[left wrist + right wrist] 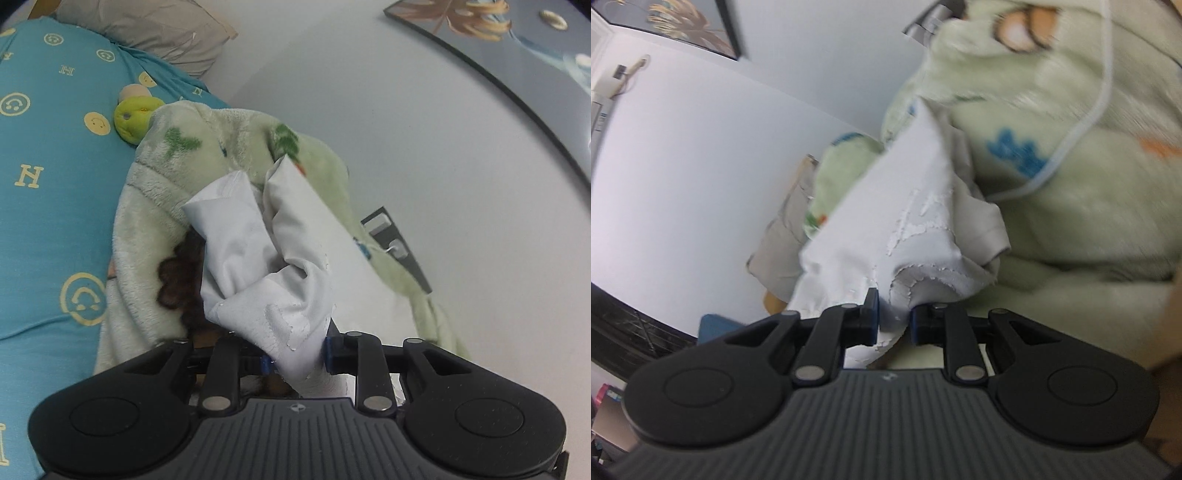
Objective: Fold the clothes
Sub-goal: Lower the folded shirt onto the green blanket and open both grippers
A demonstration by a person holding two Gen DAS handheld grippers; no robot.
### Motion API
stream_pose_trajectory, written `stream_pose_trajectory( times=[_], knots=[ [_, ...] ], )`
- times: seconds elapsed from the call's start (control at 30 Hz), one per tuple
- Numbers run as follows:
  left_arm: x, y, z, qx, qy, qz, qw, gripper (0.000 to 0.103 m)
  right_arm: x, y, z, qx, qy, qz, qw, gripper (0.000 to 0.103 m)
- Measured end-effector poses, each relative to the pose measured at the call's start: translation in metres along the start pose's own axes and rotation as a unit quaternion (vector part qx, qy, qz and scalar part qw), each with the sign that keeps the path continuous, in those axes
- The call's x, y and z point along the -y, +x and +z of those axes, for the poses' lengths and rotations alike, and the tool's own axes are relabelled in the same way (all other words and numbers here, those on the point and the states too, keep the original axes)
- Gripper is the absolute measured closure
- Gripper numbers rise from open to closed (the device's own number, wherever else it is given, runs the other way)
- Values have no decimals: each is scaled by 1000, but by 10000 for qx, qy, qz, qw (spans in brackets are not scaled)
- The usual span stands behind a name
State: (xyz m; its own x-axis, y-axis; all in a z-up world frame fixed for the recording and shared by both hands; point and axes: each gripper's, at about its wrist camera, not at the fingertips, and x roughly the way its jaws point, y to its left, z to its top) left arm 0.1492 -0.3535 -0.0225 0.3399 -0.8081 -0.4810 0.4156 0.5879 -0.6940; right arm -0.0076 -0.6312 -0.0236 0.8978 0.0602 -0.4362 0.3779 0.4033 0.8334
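A white garment [258, 266] with a cracked white print hangs bunched in the air. My left gripper [295, 360] is shut on one part of it, the cloth pinched between the blue pads. My right gripper [894, 321] is shut on another part of the same white garment [886, 221], which stretches up and away from the jaws. Both views look upward toward the wall. The rest of the garment is hidden in its own folds.
A pale green fleece blanket [207, 162] with animal prints lies behind the garment and fills the right wrist view [1071, 184]. A blue smiley-print bedsheet [48, 184], a grey pillow [147, 29], a green plush toy [133, 118] and a framed picture [517, 48] are around.
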Motion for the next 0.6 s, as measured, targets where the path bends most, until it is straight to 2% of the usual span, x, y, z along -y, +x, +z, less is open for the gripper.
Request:
stream_pose_trajectory(
  times=[0.13,0.17,0.2,0.27,0.37,0.5,0.6],
  knots=[
    [2,-1,-3,-61,176,184,9997,72,8,6,-2,-286,186,-216,9992,83],
    [6,-4,-4,-67,249,225,9994,67,6,5,-1,-338,226,-244,9989,83],
    [12,-10,-5,-89,338,277,9990,55,5,1,0,-392,279,-288,9984,82],
    [21,-18,-5,-128,515,387,9978,44,1,-6,1,-508,361,-393,9973,81],
    [38,-36,-5,-105,734,532,9958,33,-7,-21,-3,-658,304,-622,9954,80],
    [65,-77,-10,219,1086,533,9924,28,-27,-50,-13,-763,-86,-623,9951,80],
    [89,-112,-13,474,1408,554,9874,23,-50,-74,-17,-671,-486,-568,9949,79]
  ],
)
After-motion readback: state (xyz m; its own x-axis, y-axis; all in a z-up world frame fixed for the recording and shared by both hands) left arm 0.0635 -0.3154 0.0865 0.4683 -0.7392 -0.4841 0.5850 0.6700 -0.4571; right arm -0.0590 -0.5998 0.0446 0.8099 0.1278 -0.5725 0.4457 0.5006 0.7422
